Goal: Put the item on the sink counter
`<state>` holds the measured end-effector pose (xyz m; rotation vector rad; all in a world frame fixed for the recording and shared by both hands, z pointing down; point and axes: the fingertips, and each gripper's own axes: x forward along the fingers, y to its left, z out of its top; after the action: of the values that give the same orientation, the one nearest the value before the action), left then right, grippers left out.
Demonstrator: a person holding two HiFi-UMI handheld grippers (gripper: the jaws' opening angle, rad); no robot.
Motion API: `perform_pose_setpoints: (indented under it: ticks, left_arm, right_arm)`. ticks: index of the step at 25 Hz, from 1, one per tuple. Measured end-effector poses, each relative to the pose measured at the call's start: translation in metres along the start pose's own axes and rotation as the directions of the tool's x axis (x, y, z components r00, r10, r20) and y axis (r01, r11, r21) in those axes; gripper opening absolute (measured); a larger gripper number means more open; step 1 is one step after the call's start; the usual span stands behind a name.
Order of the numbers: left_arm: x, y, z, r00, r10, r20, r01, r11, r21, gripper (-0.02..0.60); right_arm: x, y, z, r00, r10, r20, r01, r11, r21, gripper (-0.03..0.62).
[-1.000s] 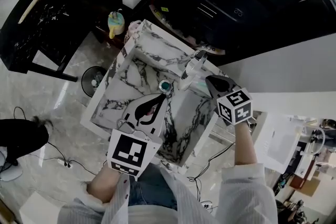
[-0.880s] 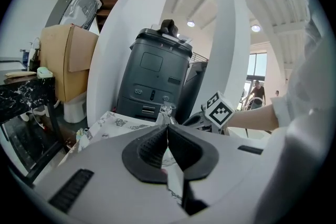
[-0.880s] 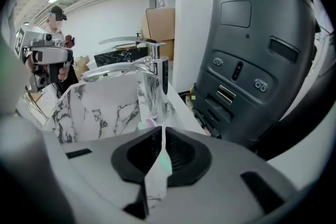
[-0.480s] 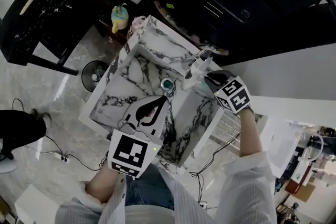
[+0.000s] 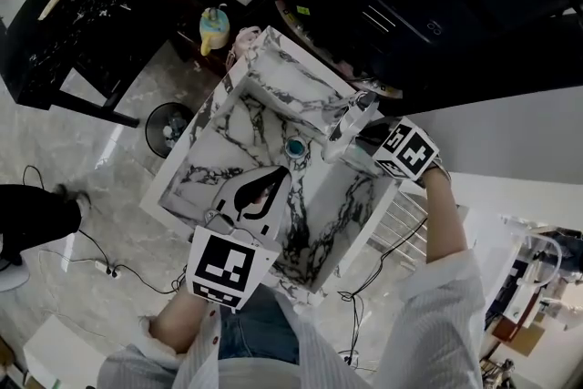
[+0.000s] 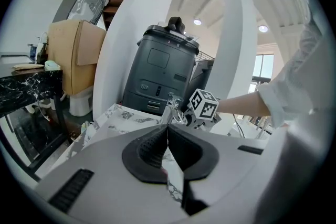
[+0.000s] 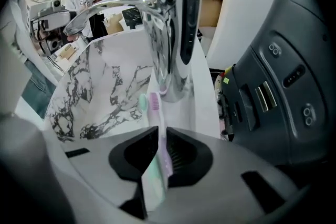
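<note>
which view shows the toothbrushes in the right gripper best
The right gripper view: the toothbrushes, one mint and one pink, stick out of the right gripper's shut jaws toward the faucet base. In the head view they are too small to make out; the left gripper view shows only that gripper's marker cube.

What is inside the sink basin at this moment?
Only a teal drain fitting shows on the marble sink basin floor, near the faucet. In the head view the left gripper covers the near part of the floor, so that patch cannot be checked.
</note>
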<state>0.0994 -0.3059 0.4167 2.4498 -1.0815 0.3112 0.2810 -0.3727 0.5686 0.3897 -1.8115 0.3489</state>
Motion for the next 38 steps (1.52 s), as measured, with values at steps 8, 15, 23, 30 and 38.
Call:
perform_pose_setpoints:
  ticks: [8, 15, 23, 30, 38]
  left_arm:
    - [0.0, 0.001, -0.002, 1.0, -0.009, -0.008, 0.009, 1.0, -0.004, 0.017]
    - [-0.002, 0.002, -0.003, 1.0, -0.009, -0.005, 0.009, 1.0, -0.007, 0.017]
    - [-0.011, 0.003, 0.0, 1.0, -0.004, 0.002, 0.004, 1.0, -0.001, 0.017]
    - [-0.022, -0.006, 0.013, 0.999, -0.011, 0.037, 0.01, 1.0, 0.006, 0.017]
    - [-0.045, -0.025, 0.03, 0.996, -0.025, 0.083, 0.021, 0.999, 0.042, 0.017]
  right_arm:
    - [0.012, 0.006, -0.001, 0.986, -0.067, -0.154, 0.043, 0.987, -0.155, 0.049]
    - [0.013, 0.006, -0.002, 0.982, -0.049, -0.18, 0.02, 0.987, -0.161, 0.043]
    - [-0.002, 0.004, -0.001, 0.986, -0.106, -0.13, 0.088, 0.986, -0.141, 0.04]
    - [-0.031, 0.024, 0.019, 0.993, -0.107, -0.046, 0.101, 0.988, -0.118, 0.04]
    - [-0.06, 0.061, 0.03, 0.992, -0.119, 0.051, 0.122, 0.991, -0.059, 0.04]
